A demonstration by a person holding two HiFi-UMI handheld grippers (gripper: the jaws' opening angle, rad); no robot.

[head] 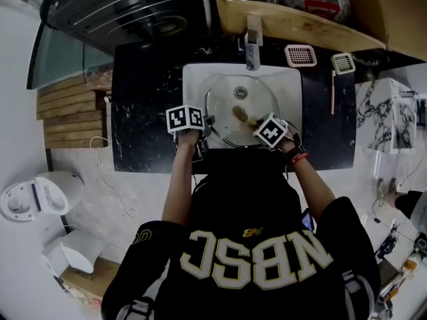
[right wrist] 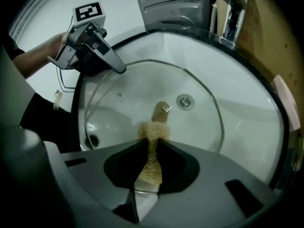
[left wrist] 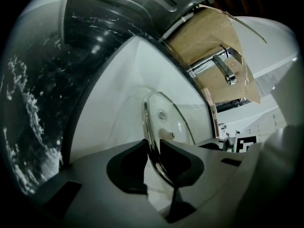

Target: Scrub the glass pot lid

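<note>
A round glass pot lid (head: 227,120) with a metal rim lies tilted in the white sink (head: 195,79), its brown knob (right wrist: 161,112) showing through the glass. My left gripper (head: 200,137) is shut on the lid's rim (left wrist: 153,148) at the near left edge. My right gripper (head: 261,127) is shut on a tan scrub pad (right wrist: 151,141), whose frayed tip rests on the glass beside the knob. In the right gripper view the left gripper (right wrist: 116,68) holds the rim at the upper left.
A chrome tap (head: 252,45) stands behind the sink, set in a black counter (head: 140,112). A pink strainer (head: 300,55) and a pale one (head: 343,63) lie at the back right. A cardboard box (head: 293,12) sits behind. The sink drain (head: 240,93) is under the lid.
</note>
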